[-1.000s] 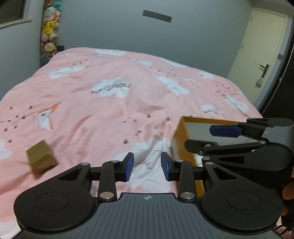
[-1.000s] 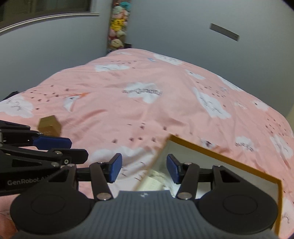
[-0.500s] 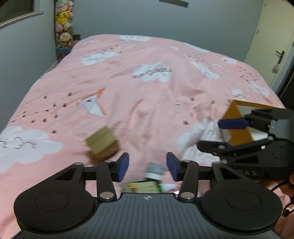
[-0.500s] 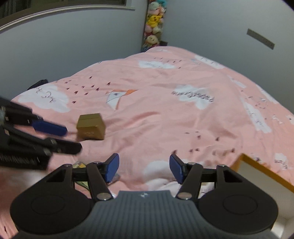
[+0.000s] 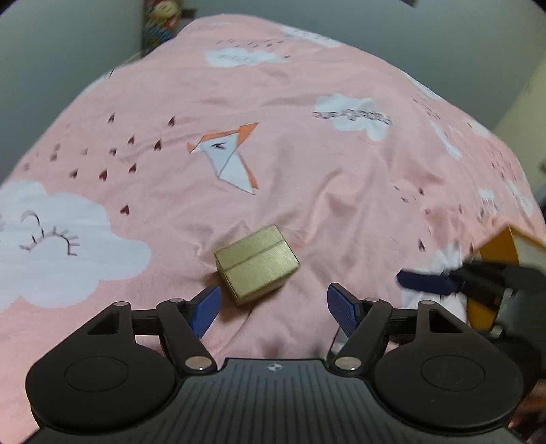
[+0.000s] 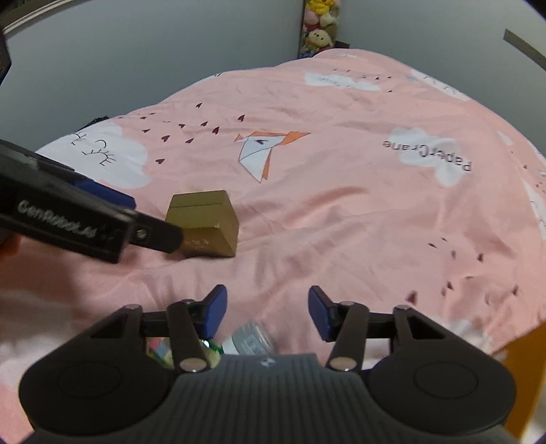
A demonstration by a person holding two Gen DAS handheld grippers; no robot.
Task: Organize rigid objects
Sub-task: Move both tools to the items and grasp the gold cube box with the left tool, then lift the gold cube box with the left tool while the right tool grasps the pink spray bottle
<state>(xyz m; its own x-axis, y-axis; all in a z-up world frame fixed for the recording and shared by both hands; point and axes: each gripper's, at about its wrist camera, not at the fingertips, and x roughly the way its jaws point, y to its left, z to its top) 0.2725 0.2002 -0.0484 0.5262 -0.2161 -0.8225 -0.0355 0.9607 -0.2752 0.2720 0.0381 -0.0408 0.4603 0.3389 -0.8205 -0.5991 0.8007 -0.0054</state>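
Both grippers have swung from the orange box [image 5: 491, 273] toward the gold box [image 5: 256, 264], which lies just ahead of the left gripper [image 5: 273, 307]; its empty jaws are opening wide. Right gripper [image 6: 267, 309], jaws closing, empty, hangs over a grey-capped bottle [image 6: 250, 338]. Beyond, the pink bed [image 6: 341, 211] reads "PaperCrane"; plush toys [image 6: 319, 27] line the far grey wall.

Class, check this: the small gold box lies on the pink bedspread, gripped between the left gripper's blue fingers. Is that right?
Not quite. The gold box lies on the pink bedspread, but just ahead of the left gripper, whose opening jaws hold nothing, as the left wrist view shows.
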